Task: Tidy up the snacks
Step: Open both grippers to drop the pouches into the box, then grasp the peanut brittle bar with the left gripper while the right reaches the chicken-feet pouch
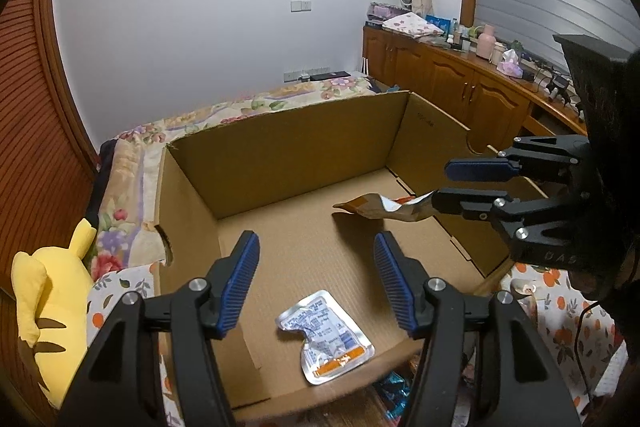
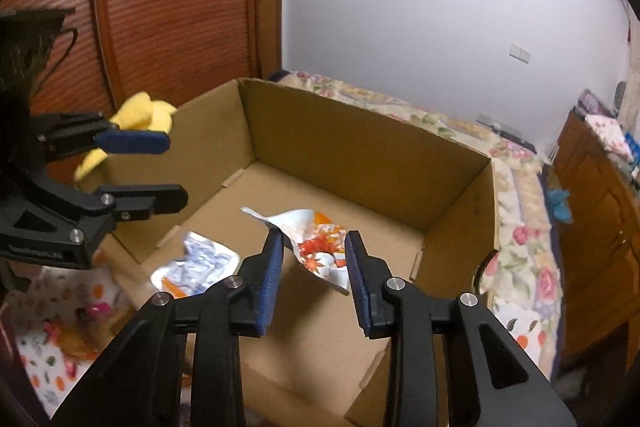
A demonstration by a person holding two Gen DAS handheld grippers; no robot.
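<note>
A big open cardboard box [image 1: 280,143] sat on a floral bedspread [image 1: 132,163], w/ both handheld claws reaching over it from opposite sides.

The left gripper [image 1: 316,263] hovered above the box's near-left part, tipped down toward the floor of the box. Its blue-padded fingers [image 1: 240,279] were spread wide, nothing between them. Directly below and a bit ahead lay a crumpled silver snack packet [image 1: 326,337], blue print and an orange strip, flat on the box floor near the front wall.

The right gripper [image 2: 314,267] came in from the box's right side, roughly level, pointing across the interior. In the left wrist view it appeared at the right edge [image 1: 442,183], one finger above the other, so it was rolled sideways. Its fingers were apart too. An orange-and-white snack packet [image 2: 320,247] sat at the fingertips, its crinkled edge touching the left pad [image 2: 274,267]; the other pad looked clear of it, so no firm pinch. From the left wrist view the packet [image 1: 384,207] seemed raised over the box floor, w/ a shadow under it, resting against the lower finger. Whether it was supported or loose, couldn't tell.

A yellow plush toy [image 1: 52,303] lay on the bed just outside the box's left wall. Wooden cabinets [image 1: 448,83] ran along the far side of the rm.
</note>
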